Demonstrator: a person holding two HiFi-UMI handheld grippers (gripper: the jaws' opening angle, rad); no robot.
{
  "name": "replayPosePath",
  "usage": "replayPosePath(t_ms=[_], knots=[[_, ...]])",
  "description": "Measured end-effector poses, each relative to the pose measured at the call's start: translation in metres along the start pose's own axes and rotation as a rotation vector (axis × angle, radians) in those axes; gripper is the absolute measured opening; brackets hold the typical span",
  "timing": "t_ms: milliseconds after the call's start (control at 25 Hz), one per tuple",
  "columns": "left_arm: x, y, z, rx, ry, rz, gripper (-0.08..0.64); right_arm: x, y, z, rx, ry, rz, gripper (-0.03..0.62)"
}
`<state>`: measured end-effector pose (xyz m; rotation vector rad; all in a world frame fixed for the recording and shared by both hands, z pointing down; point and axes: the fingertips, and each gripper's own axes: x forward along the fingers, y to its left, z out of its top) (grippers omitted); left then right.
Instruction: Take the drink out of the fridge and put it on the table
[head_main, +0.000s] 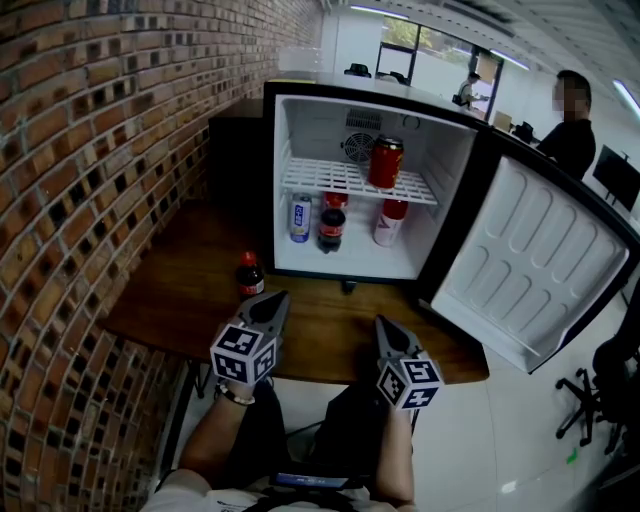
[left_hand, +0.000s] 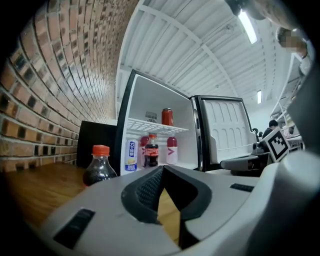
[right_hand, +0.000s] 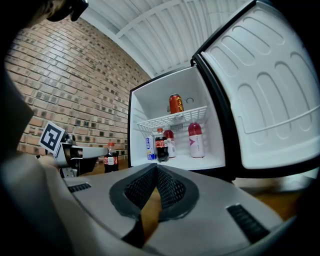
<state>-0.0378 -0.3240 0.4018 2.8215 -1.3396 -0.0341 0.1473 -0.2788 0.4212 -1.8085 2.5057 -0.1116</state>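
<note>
Placement looks like the step in hand, and nearly finished: a small cola bottle (head_main: 249, 273) with a red cap stands upright on the wooden table (head_main: 170, 300), just left of the open mini fridge (head_main: 300, 130) and outside it, touching neither gripper. The left gripper (head_main: 274, 302) hovers near this bottle, on its near side. Its jaws are clenched together on nothing, and its own view shows the pads meeting with only table behind them. The right gripper (head_main: 385, 325) sits further right over the table's near edge, likewise closed and empty.

If that bottle is the drink meant, I judge little remains, perhaps only swinging shut the fridge door (head_main: 530, 260), which hangs wide open at the right. If another drink is wanted, a gripper would have to open, reach far into the cabinet and close round one body without knocking its neighbours, which stand close together on the fridge floor.

Both the bottle on the table and a second cola bottle (head_main: 332, 225) inside wear a red band label with white script too small to read. Left of the inner bottle, a white-and-blue can (head_main: 300, 218) carries dark blue characters stacked vertically, which I cannot make out. At the right, a pink-capped white bottle (head_main: 390, 222) shows a pink chevron mark. The red can (head_main: 385, 162) on the wire shelf (head_main: 310, 180) has no legible print
</note>
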Motion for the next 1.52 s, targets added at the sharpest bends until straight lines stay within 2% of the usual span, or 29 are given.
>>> replayPosePath(t_ms=[640,1520], knots=[[0.011,-0.025,0.008,0.019,0.006,-0.055,0.000,-0.004,-0.005,0.022,-0.068,-0.011,-0.031,0.018],[0.013,-0.031,-0.002,0.007,0.030,-0.076,0.000,-0.004,-0.004,0.026,-0.073,-0.013,-0.036,0.018]])
